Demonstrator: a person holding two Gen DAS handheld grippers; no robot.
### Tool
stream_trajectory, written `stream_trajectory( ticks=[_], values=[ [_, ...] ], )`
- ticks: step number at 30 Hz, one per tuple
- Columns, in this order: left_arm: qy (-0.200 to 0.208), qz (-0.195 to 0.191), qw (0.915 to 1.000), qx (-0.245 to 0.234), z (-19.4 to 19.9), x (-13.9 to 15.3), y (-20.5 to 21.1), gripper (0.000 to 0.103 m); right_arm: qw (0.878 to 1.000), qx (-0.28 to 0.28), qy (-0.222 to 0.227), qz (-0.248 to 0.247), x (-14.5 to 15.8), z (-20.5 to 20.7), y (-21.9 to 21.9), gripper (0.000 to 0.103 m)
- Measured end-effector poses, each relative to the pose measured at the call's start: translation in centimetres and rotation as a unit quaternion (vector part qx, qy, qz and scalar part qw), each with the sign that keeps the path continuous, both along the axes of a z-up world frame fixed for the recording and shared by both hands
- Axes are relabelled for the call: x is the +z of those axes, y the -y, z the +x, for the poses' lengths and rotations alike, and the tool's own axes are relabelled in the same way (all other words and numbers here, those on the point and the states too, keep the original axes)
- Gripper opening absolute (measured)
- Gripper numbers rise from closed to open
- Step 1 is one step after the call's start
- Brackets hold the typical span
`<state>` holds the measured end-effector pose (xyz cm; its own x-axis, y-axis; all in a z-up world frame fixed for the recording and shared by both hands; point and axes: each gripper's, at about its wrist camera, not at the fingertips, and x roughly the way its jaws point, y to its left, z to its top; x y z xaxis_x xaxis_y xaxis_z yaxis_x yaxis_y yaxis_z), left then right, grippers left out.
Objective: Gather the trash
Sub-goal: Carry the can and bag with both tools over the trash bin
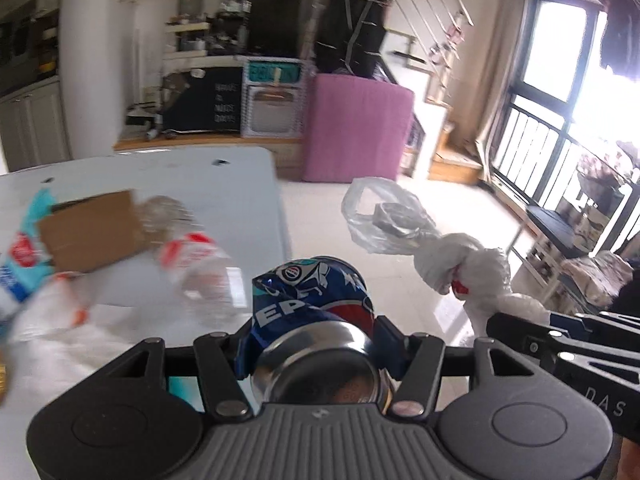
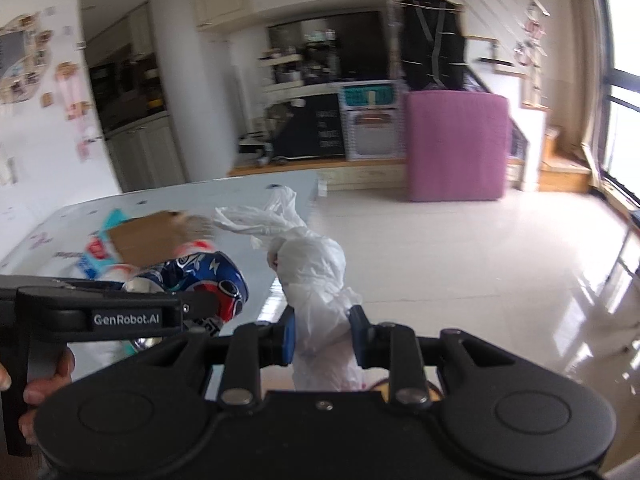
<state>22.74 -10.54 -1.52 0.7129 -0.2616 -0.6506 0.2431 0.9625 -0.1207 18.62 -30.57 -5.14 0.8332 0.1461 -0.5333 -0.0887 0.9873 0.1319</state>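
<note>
To the far left of the left gripper (image 1: 316, 344), the white table (image 1: 224, 176) carries a blurred heap of litter: a teal-and-white wrapper (image 1: 24, 240), a piece of brown cardboard (image 1: 88, 236) and a crumpled clear plastic bottle (image 1: 188, 256), all ahead of the fingers and apart from them. The table's right edge runs just ahead and left of the fingertips, and beyond it lies open tiled floor (image 1: 400, 240) reaching to a pink upright panel (image 1: 356, 128) and the windows on the far right. The left gripper is clamped on a dented blue Pepsi can (image 1: 316, 304), the silver base facing the camera and the can's body pointing forward, tilted slightly. Just right of it hangs a knotted white plastic bag (image 1: 452, 264) whose loose handles spread forward over the floor. The right gripper (image 2: 324, 336) has its blue pads pressed into the twisted neck of that bag, holding it upright beside the table's corner. In the right wrist view the left gripper crosses from the left edge, with the person's fingers (image 2: 44, 376) around its handle. The bag's lower part is cut off behind the gripper body, and motion blur makes the print on the litter unreadable.
</note>
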Motion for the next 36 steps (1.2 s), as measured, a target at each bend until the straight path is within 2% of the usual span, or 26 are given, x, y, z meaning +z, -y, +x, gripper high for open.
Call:
stream_trajectory(
  ticks=[9, 13, 17, 21, 25, 30, 36],
  values=[
    [-0.036, -0.006, 0.999, -0.025, 3.4, -4.8, 7.9, 0.06, 0.998, -0.045, -0.047, -0.007, -4.3, 2.6, 7.3, 0.028],
    [-0.067, -0.01, 0.9972, -0.031, 5.0, -8.4, 11.0, 0.06, 0.995, -0.055, -0.08, -0.005, -7.5, 4.4, 9.4, 0.028],
    [-0.107, -0.011, 0.9939, -0.022, 6.5, -13.2, 13.1, 0.06, 0.99, -0.065, -0.121, -0.007, -11.5, 6.3, 11.0, 0.028],
    [-0.155, -0.016, 0.9878, -0.003, 8.6, -18.4, 14.4, 0.06, 0.984, -0.069, -0.162, -0.003, -15.6, 8.5, 12.5, 0.028],
    [-0.18, -0.01, 0.9834, 0.02, 10.7, -22.8, 14.7, 0.06, 0.978, -0.072, -0.195, 0.003, -20.0, 10.5, 13.1, 0.028],
    [-0.201, -0.021, 0.9779, 0.055, 13.2, -27.7, 14.6, 0.06, 0.97, -0.075, -0.232, 0.013, -25.2, 13.1, 13.8, 0.028],
    [-0.221, 0.0, 0.9731, 0.065, 15.4, -33.7, 14.4, 0.06, 0.958, -0.081, -0.274, 0.024, -31.2, 16.4, 14.9, 0.028]
  ],
)
